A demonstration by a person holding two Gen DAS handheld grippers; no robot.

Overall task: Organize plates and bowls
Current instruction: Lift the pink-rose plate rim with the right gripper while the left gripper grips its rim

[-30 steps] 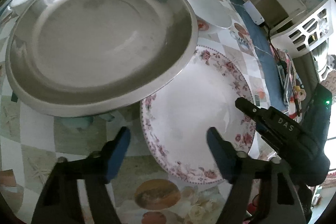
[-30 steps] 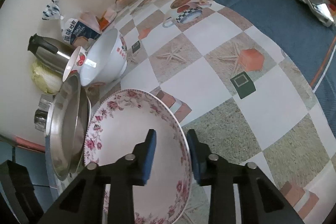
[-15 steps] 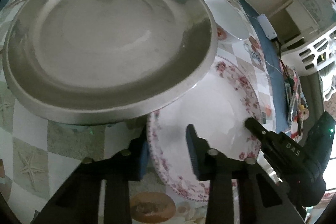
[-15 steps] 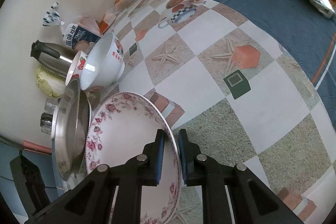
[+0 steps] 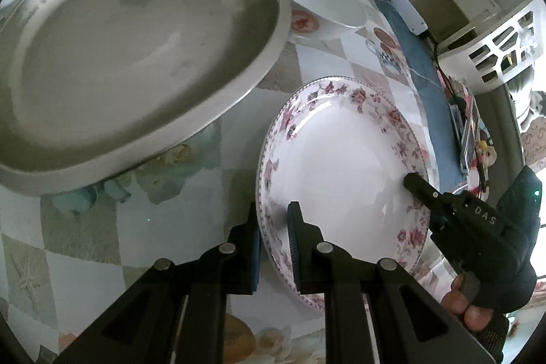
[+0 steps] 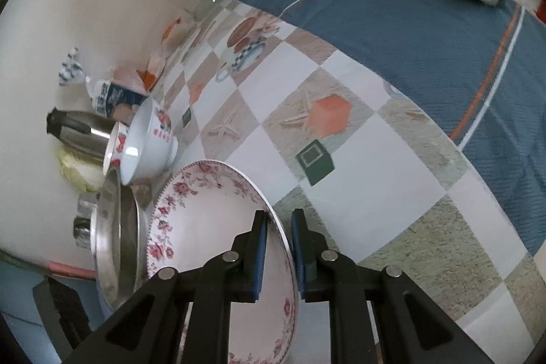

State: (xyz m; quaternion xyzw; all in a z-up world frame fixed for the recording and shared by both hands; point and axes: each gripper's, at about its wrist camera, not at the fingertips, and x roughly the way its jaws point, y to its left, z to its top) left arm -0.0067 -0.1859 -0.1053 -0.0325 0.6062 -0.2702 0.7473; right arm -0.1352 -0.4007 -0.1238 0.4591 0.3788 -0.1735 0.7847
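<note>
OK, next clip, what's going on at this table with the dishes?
A person is handling one white plate with a pink floral rim with both tongs. The left tongs are closing, pads on either side of the near rim, while the right tongs are clamped on the opposite rim. The large round stainless-steel tray lies beside the plate, clear of it. Behind it sits a white bowl with red print on the checkered tablecloth.

Tilted floral plate (image 5: 341,166) beside steel plate (image 5: 129,39)
</note>
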